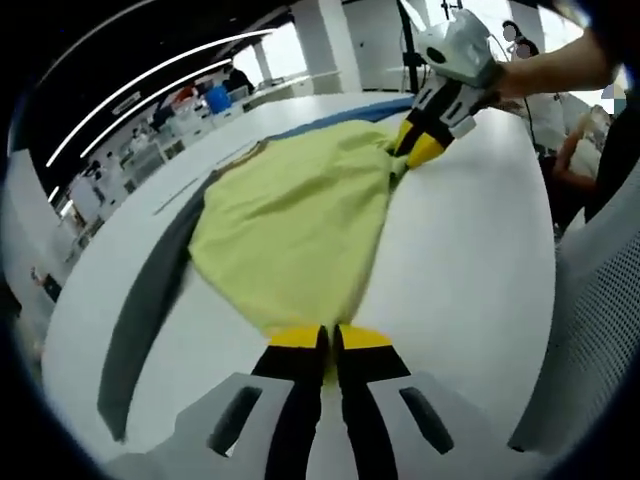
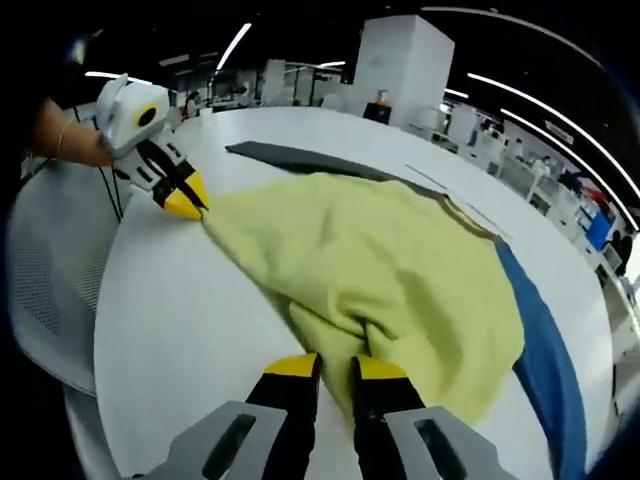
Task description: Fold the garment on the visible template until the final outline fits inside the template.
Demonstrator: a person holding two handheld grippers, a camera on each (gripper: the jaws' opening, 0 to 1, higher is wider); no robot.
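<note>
Two tools, left tool (image 1: 329, 338) and right tool (image 2: 335, 366), pinch the yellow garment (image 1: 290, 225); uneven pulling could drag it off the template (image 2: 545, 340).

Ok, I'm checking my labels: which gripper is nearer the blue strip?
Right. The right gripper pinches the yellow garment beside the blue strip; the left gripper holds the garment's far corner, across the cloth from it.

I see a large open office hall around a white round-edged table (image 1: 470, 270). Long strip lights (image 1: 150, 85) run across a dark ceiling, and a white square pillar (image 2: 405, 60) stands behind. Rows of desks (image 2: 520, 150) fill the far side; bright windows (image 1: 285, 50) glow beyond. A grey mesh chair (image 2: 50, 280) sits beside the table.
</note>
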